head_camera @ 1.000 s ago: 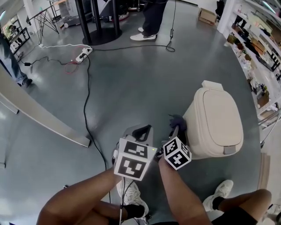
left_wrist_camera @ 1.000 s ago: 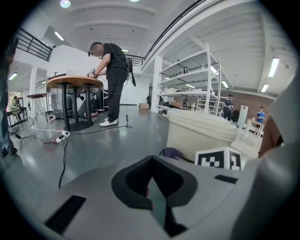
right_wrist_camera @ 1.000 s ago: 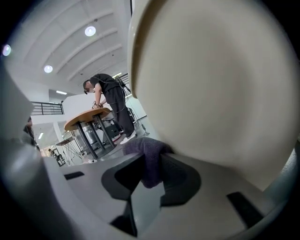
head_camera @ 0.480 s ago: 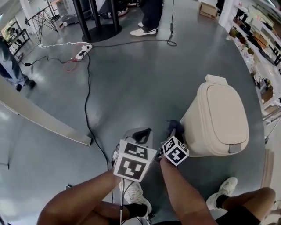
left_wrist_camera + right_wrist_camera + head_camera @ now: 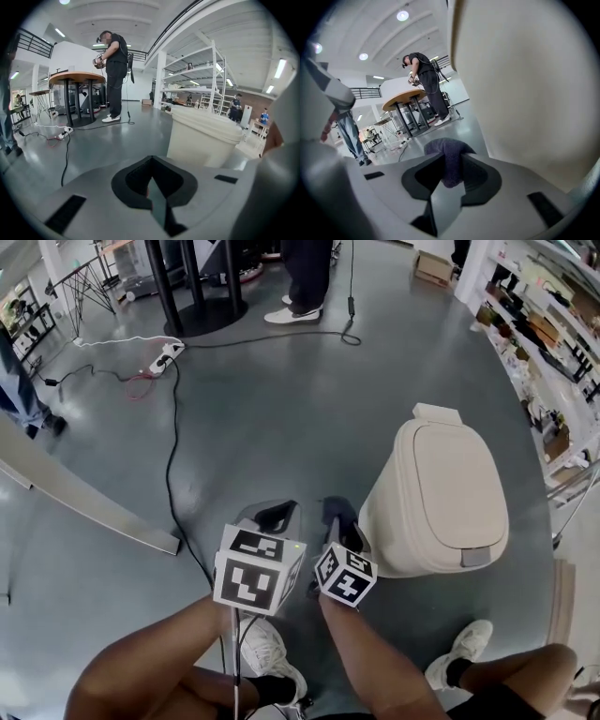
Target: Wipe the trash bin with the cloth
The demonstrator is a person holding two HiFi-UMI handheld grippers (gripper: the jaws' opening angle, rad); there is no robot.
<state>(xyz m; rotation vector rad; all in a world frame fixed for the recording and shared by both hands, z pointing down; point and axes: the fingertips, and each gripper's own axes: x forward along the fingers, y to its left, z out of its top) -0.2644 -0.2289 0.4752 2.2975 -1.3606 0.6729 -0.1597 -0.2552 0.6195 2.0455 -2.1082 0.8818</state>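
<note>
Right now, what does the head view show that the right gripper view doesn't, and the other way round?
Only the head view shows the trash bin's closed lid from above, the left gripper, the person's forearms and the black cable across the floor. Only the right gripper view shows the right gripper up close, its jaws shut on the purple cloth, plus the ceiling lights. Both show the bin's beige side, the cloth close beside it, and the grey floor.
</note>
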